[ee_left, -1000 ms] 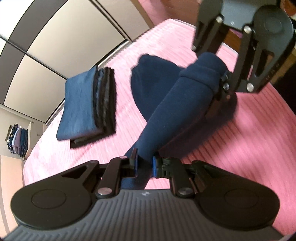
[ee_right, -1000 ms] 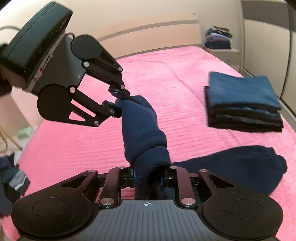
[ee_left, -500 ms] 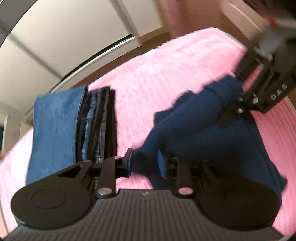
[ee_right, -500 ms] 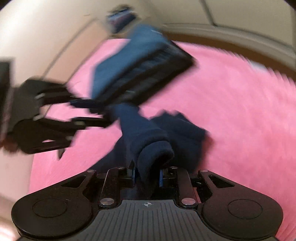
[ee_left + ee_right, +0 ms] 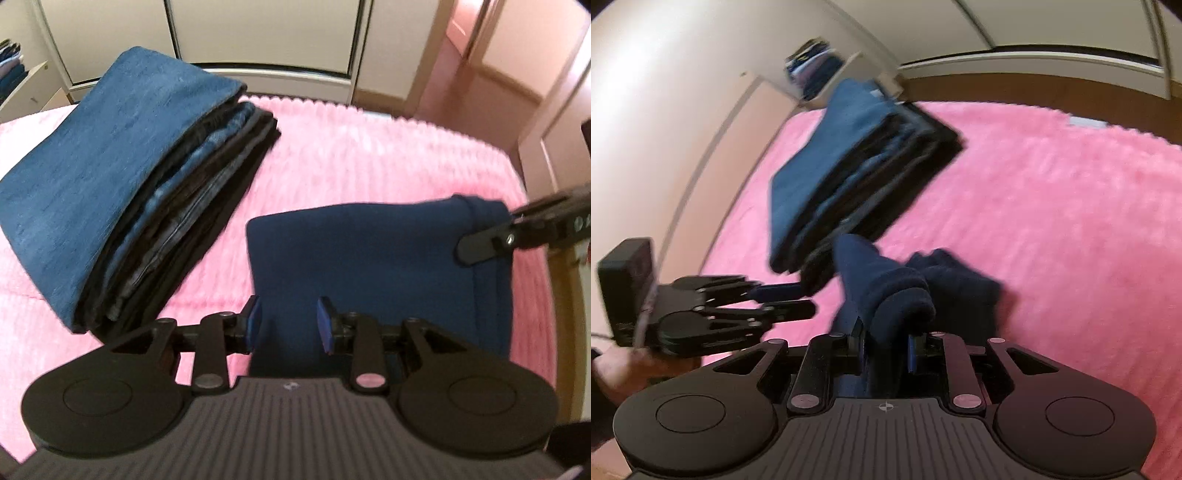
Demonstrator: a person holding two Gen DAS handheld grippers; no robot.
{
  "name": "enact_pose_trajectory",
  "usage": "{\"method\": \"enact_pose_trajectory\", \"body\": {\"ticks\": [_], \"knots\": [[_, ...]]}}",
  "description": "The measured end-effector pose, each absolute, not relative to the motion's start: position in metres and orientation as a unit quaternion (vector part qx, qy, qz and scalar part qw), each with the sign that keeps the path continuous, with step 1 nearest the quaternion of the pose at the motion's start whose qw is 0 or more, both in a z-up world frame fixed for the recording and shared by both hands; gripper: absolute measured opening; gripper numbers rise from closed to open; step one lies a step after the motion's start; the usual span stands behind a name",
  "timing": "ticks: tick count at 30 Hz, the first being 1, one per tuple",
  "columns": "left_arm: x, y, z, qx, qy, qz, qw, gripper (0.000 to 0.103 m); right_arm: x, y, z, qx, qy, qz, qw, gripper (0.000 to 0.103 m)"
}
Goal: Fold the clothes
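Lowered since earlier: navy garment [image 5: 369, 258] flat ahead of opened left gripper [image 5: 288, 325]; right gripper [image 5: 886, 343] grips its edge; folded stack [image 5: 122, 184] beside left gripper; placement remains.

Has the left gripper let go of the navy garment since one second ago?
Yes. The left gripper now stands open, its fingers apart over the navy garment, which lies on the pink bedcover; earlier they pinched it.

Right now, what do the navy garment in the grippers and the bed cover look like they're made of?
Navy garment: looks like soft matte fleece or thick knit; fuzzy nap, plump rolled edge, no sheen. Bed cover: pink plush, probably ribbed fleece; fine parallel ridges and fluffy pile. Blur leaves the exact fibre open.
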State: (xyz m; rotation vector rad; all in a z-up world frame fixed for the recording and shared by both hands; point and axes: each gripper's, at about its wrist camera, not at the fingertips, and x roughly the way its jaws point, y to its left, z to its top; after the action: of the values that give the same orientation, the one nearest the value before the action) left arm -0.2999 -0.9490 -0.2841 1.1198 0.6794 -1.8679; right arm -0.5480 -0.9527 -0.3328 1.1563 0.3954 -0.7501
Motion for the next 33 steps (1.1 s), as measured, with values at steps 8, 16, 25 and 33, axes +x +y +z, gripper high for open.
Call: {"method": "enact_pose_trajectory", "body": {"ticks": [8, 16, 25, 33], "knots": [[-0.328, -0.981, -0.309, 0.401, 0.315, -0.753, 0.415, 0.027, -0.580, -0.961, -0.372, 0.588, 0.169, -0.377, 0.695, 0.035], [-0.344, -1.010, -0.349, 0.412, 0.350, -0.735, 0.409, 0.026, -0.570, -0.950, -0.298, 0.393, 0.204, -0.425, 0.790, 0.041], [-0.319, -0.997, -0.330, 0.396, 0.361, -0.736, 0.414, 0.026, -0.540, -0.986, -0.356, 0.395, 0.302, -0.357, 0.791, 0.041], [-0.297, -0.954, -0.328, 0.374, 0.402, -0.708, 0.444, 0.026, -0.548, -0.998, -0.374, 0.426, 0.302, -0.345, 0.780, 0.042]]}}
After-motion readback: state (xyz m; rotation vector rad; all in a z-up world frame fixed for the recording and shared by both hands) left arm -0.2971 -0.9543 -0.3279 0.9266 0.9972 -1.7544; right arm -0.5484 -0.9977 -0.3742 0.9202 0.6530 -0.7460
